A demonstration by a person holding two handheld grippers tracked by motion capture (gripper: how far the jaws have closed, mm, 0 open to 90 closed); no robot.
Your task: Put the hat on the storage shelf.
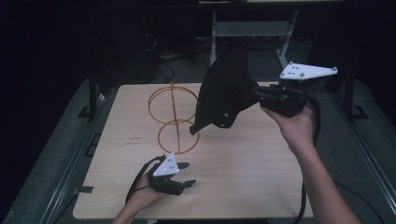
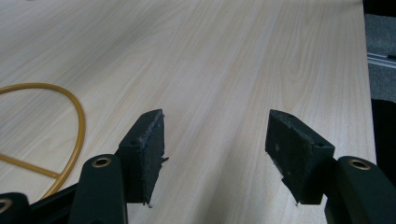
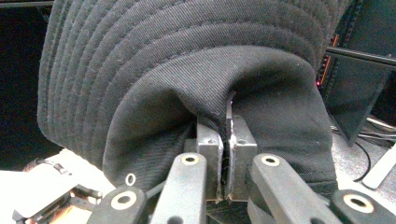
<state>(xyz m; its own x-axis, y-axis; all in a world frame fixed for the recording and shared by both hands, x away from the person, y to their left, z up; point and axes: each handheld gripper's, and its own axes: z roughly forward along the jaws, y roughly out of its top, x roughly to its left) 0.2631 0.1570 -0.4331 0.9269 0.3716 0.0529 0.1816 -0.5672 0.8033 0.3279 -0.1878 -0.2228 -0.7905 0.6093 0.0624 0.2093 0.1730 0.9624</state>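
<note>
A black fabric hat (image 1: pixel 223 93) with a stitched brim hangs in the air above the back half of the table, held up by my right gripper (image 1: pixel 254 95). In the right gripper view the two jaws are pinched together on a fold of the hat (image 3: pixel 187 84), and my right gripper (image 3: pixel 226 154) is shut on it. A yellow wire stand (image 1: pixel 173 119) made of two rings on an upright rod sits on the table, just left of the hat. My left gripper (image 1: pixel 186 174) rests near the front edge, open, with bare wood between its pads (image 2: pixel 144 149).
The light wooden table (image 1: pixel 243 172) has room at its middle and right. Part of the yellow wire ring (image 2: pixel 70 116) lies to the left of my left gripper. Dark floor, cables and a metal frame (image 1: pixel 252 28) lie behind the table.
</note>
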